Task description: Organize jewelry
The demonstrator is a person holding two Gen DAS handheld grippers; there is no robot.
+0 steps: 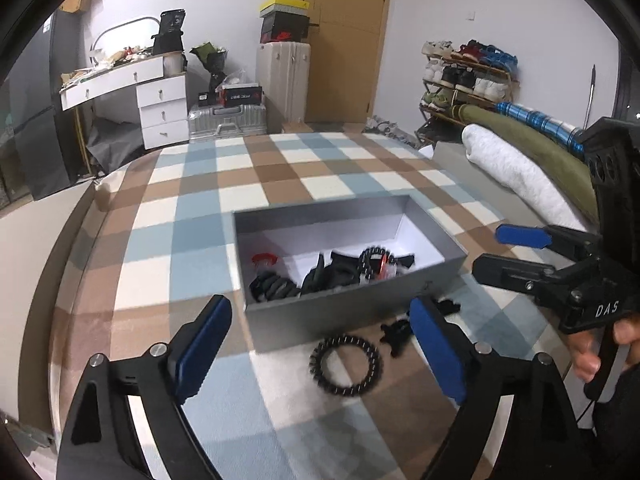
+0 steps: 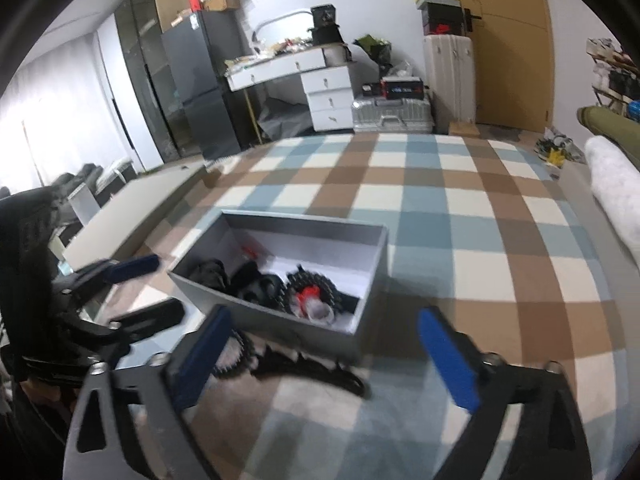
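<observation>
Left hand-held gripper point(image 1: 320, 344) released, jaws spread wide, nothing between them, hovering just in front of the grey box point(image 1: 352, 312). Right hand-held gripper point(image 2: 324, 354) also released, jaws wide apart, empty, low before the box's near corner. Black beaded bracelet point(image 1: 346, 366) lies flat on the checkered blanket point(image 1: 224, 200), just in front of the box's near wall, between the left gripper's pads. Black tangled jewelry piece point(image 1: 398, 334) sits beside the bracelet, near the box's front wall, close to the right-side pad. Inside the box: another beaded bracelet point(image 1: 374, 262), dark pieces point(image 1: 276, 286) heaped along the near wall, a small red item point(image 1: 264, 259) toward the left. Rolled white towel point(image 1: 516, 176) well right of the box.
</observation>
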